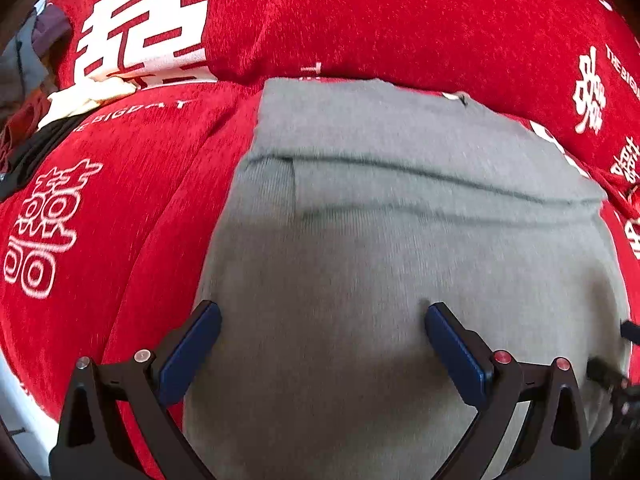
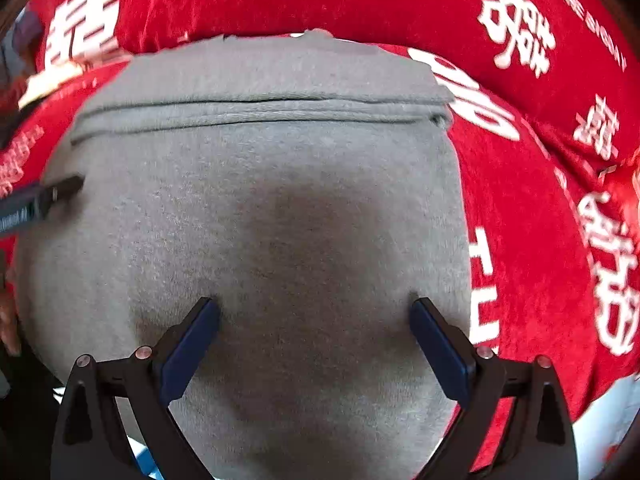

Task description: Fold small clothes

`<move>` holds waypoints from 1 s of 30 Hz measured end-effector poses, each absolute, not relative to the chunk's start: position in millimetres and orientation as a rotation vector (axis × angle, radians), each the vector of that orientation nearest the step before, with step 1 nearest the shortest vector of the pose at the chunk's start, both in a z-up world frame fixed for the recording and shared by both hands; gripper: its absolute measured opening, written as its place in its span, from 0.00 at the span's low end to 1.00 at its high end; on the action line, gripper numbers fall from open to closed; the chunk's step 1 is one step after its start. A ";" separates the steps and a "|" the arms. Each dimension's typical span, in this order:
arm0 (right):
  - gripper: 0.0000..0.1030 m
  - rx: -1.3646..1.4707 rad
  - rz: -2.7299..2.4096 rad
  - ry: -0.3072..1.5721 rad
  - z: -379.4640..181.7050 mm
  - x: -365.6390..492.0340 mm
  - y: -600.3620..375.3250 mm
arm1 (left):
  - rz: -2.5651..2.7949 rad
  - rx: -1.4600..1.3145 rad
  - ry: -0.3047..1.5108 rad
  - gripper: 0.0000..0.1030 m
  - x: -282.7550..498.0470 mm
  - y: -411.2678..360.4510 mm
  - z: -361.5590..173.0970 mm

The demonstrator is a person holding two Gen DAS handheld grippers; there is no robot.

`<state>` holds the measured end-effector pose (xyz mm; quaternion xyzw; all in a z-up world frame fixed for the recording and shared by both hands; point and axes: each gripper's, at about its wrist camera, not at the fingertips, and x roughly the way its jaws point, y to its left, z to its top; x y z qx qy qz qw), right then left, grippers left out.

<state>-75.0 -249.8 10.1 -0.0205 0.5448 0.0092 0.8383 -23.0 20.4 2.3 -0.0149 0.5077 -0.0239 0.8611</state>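
Clothes [image 1: 52, 40] piled beyond grey garment [image 1: 400, 240] on red blanket [image 1: 120, 200].

A home setting is suggested, most likely a bed or sofa. The whole surface is covered by a plush red blanket [image 1: 168, 184] printed with large white double-happiness characters and English lettering, and a matching red cushion or bolster [image 1: 360, 16] is seen behind it. Crumpled clothes [image 1: 36, 92] are piled at the far left edge, in the left wrist view.
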 end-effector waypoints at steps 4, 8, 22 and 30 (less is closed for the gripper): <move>0.95 -0.059 0.051 1.084 5.7 -107.9 -262.7 | -0.037 -0.030 1.059 1.00 -48.8 19.1 2.5; 0.95 -0.128 0.095 1.025 0.1 -147.3 -266.0 | -0.039 -0.034 1.055 1.00 -78.8 19.9 1.2; 0.95 0.260 0.213 1.226 -12.7 -187.1 -338.5 | -0.104 -0.267 1.229 0.99 -134.2 63.5 -17.3; 0.64 0.280 0.271 1.255 -17.8 -196.6 -325.9 | -0.121 -0.348 1.302 0.99 -131.0 67.5 -30.3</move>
